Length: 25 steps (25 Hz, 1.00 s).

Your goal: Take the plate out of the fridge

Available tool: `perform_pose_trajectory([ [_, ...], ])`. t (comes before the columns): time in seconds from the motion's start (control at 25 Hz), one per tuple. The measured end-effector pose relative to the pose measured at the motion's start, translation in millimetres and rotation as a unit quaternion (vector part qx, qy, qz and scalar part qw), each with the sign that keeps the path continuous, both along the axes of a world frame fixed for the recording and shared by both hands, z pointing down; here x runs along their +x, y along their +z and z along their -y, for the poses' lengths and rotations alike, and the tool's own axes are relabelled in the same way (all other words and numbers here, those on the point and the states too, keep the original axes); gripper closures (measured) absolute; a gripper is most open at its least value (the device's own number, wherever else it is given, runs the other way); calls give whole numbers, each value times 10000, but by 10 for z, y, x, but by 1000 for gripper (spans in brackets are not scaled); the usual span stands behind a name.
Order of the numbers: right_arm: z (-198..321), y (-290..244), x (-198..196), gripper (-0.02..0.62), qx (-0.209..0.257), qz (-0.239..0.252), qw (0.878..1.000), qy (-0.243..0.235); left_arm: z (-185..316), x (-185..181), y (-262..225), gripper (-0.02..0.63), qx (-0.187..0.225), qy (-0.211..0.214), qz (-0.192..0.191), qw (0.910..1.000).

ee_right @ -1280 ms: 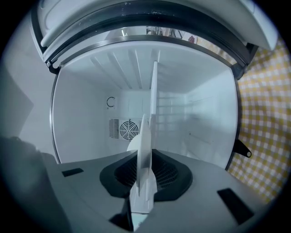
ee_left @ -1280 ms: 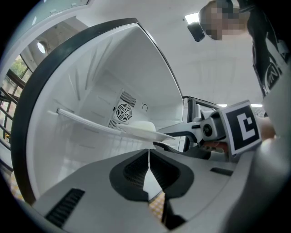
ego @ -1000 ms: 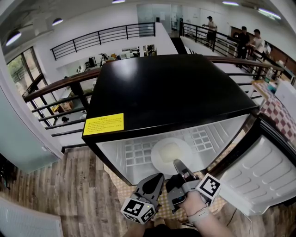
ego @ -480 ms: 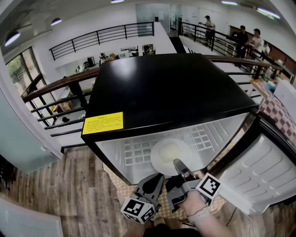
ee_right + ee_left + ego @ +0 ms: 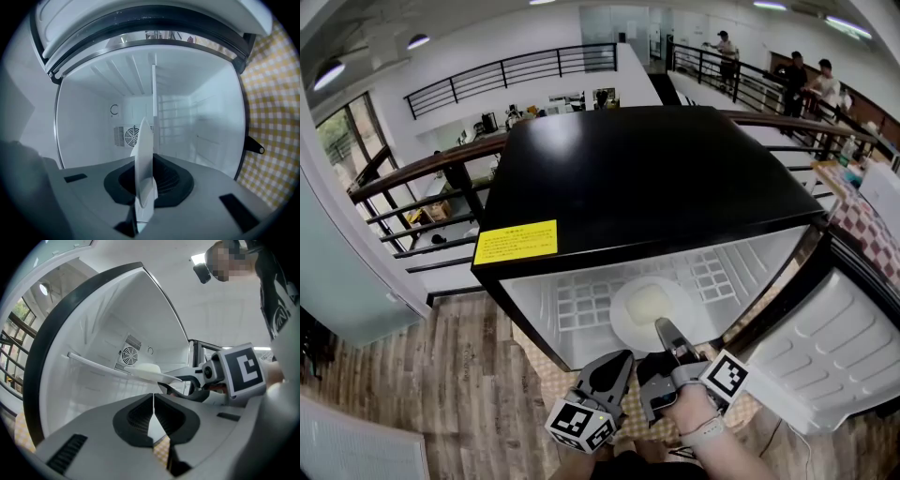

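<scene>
The fridge (image 5: 647, 178), black on top, is seen from above with its door (image 5: 844, 347) swung open to the right. Inside, the white plate (image 5: 619, 321) is placed on the wire shelf (image 5: 577, 305), near the front edge, and a pale lump (image 5: 647, 303) is carried on its middle.

The right gripper (image 5: 664, 330) is stretched forward into the opening by the right hand (image 5: 696, 405), with the wrist kept low in front of the fridge. Its jaws are closed on the near rim of the plate. In the right gripper view the plate (image 5: 143, 159) is seen edge-on, standing as a thin white blade between the two jaws, with the round fan grille (image 5: 125, 136) on the back wall behind it.

The left gripper (image 5: 617, 364) is held just beside the right one, outside the fridge and a little lower. In the left gripper view its jaws are pressed together with nothing between them (image 5: 153, 404). The plate (image 5: 157, 376) and the right gripper (image 5: 185, 383) are seen beyond them. A yellow checked cloth (image 5: 551, 384) lies under the fridge.
</scene>
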State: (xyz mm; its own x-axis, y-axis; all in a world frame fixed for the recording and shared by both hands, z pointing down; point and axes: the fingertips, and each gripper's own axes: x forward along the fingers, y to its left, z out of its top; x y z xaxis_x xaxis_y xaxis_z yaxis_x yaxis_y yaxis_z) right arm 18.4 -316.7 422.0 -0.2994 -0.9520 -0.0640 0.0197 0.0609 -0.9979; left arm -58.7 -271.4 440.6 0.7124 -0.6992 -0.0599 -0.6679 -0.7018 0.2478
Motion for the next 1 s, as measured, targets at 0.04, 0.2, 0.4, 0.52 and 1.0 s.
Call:
perform_pose_trajectory([
  [0.04,-5,-1,-2,549,10,-3,10000,-5,-9,-11,2,591,4,-10,10,10000],
  [0.2,-31,8,14,549,45,-21,10000,-10,-28,-55,-3,591,28,-77,55,10000],
  [0.4,-114,9,14,551,73,-10,9999,-95,-41,-63,-20,591,63,-153,76,9998],
  [0.52,-158,14,38,551,79,-7,9999,-129,-68,-28,-25,591,64,-132,83,9999],
  [1.0,-237,7,68,551,183,38,9995,-267,-244,-201,-10,591,66,-532,174,9984],
])
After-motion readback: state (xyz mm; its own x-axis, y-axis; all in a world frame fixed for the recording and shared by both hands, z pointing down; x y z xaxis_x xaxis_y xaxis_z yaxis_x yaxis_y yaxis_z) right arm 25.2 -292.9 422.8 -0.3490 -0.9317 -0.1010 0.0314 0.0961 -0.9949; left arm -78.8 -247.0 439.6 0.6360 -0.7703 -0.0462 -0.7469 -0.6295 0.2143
